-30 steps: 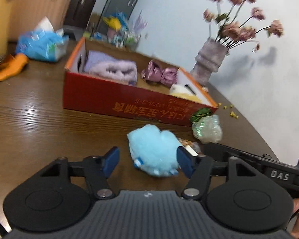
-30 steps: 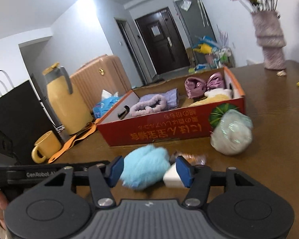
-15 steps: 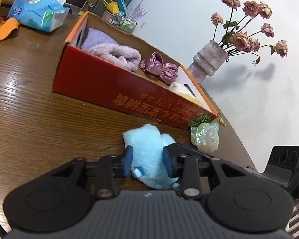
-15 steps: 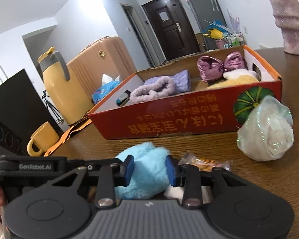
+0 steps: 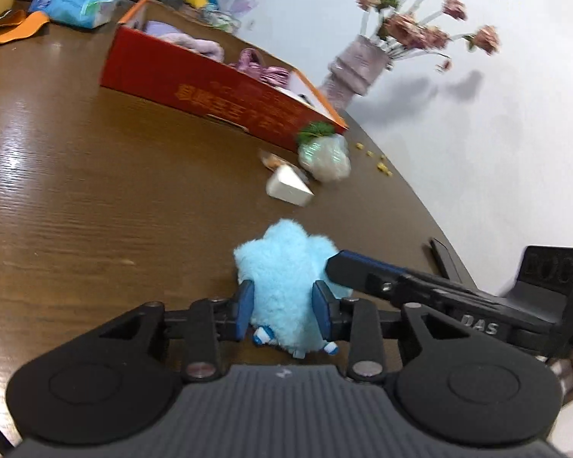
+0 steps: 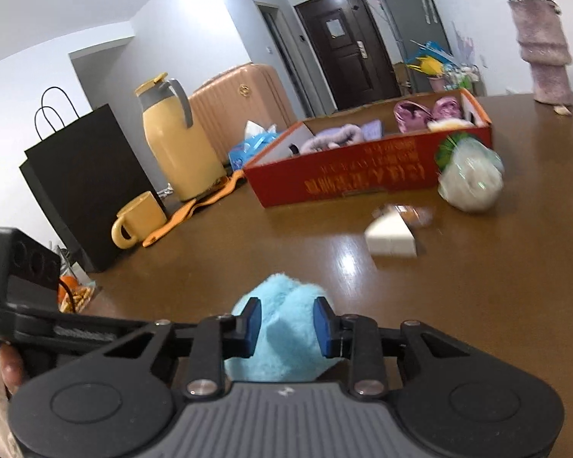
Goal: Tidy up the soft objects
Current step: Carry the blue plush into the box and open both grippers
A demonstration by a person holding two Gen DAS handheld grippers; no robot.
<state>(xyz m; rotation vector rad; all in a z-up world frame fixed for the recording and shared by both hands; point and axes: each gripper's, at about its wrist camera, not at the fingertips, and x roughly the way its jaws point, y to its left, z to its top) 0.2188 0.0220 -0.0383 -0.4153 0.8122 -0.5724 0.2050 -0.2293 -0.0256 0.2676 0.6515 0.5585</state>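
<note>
A fluffy light-blue plush (image 5: 286,267) is clamped between both grippers above the wooden table. My left gripper (image 5: 282,311) is shut on its near end. My right gripper (image 6: 286,324) is shut on the same plush (image 6: 282,328) from the other side; its finger shows in the left wrist view (image 5: 363,271). The red cardboard box (image 5: 210,87) with purple soft items inside stands farther back, also in the right wrist view (image 6: 363,179). A white wedge sponge (image 5: 288,191) and a white mesh puff (image 5: 326,156) lie before the box.
A wrapped snack (image 6: 412,213) lies by the sponge. A vase of dried flowers (image 5: 359,68) stands behind the box. A yellow jug (image 6: 175,141), yellow mug (image 6: 139,219), black paper bag (image 6: 84,183) and tissue pack (image 5: 72,4) stand at the table's far side.
Both grippers closed on the blue plush and drew it back from the box. The sponge and snack, once beside the plush, now lie well ahead of it.
</note>
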